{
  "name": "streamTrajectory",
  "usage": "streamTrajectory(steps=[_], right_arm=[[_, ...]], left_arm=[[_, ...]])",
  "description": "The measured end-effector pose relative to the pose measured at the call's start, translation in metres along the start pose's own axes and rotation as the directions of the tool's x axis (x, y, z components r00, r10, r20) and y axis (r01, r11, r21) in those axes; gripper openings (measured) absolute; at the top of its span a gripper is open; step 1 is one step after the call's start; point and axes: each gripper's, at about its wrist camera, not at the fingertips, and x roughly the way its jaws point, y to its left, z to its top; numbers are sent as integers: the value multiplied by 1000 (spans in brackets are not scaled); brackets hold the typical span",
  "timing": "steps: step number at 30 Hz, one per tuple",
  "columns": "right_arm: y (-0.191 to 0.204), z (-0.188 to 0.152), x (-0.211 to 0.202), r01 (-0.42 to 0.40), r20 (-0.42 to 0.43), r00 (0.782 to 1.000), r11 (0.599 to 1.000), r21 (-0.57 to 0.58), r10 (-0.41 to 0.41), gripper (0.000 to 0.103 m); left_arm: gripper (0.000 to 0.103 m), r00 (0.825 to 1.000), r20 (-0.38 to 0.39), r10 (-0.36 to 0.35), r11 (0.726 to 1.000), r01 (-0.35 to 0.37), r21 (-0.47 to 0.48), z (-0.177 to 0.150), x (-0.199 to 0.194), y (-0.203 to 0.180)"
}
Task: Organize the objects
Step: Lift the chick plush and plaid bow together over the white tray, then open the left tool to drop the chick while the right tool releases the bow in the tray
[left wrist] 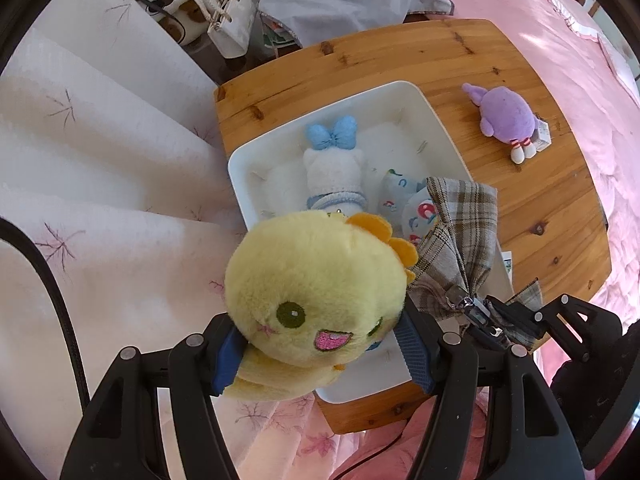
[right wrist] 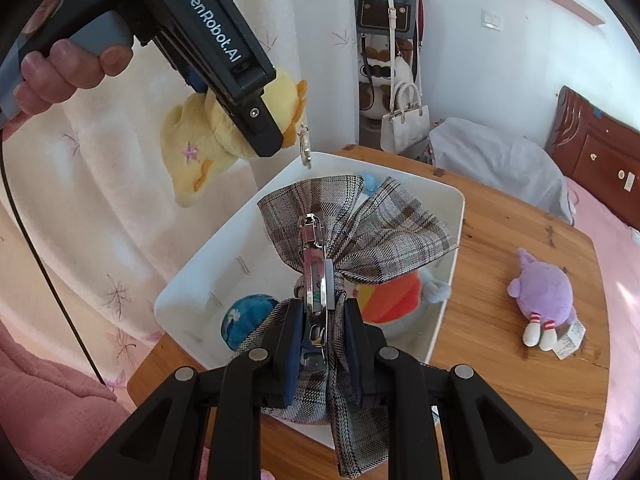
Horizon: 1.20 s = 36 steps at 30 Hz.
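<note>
The left gripper (left wrist: 320, 344) is clamping a yellow plush (left wrist: 316, 288) above the near edge of the white bin (left wrist: 440, 120). The right gripper (right wrist: 322, 344) is pinching the metal clip of a plaid bow (right wrist: 360, 224) over the same bin. Judged step: dropping both into the bin. Centre each over a bare patch before opening the jaws; the soft plush may cling to the ribbed pads. A purple plush (right wrist: 540, 292) is lying on the wooden table (right wrist: 500, 360), well apart from the bin.
</note>
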Motion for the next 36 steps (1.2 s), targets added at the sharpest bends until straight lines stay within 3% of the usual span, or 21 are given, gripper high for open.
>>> streamTrajectory(steps=[3, 4, 17, 24, 27, 36], right_arm=[[6, 3, 8, 5, 1, 1000, 1000, -5, -5, 20], [8, 3, 10, 5, 2, 1000, 1000, -6, -5, 20], [19, 10, 26, 24, 9, 1000, 1000, -4, -24, 22], [12, 5, 20, 48, 5, 999, 998, 37, -49, 56], [8, 3, 13, 67, 21, 997, 996, 51, -68, 64], [-7, -2, -3, 128, 28, 991, 987, 94, -132, 70]], left_arm=[[70, 1000, -7, -6, 1000, 6, -3, -1, 3, 5], [70, 1000, -4, -16, 999, 16, 45, -1, 4, 6], [73, 1000, -5, -31, 997, 31, 66, -6, 12, 11], [73, 997, -22, -75, 996, 76, 56, -8, 14, 9], [73, 996, -22, -84, 995, 85, 56, -10, 14, 8], [76, 995, 25, -101, 994, 100, 32, -11, 3, 9]])
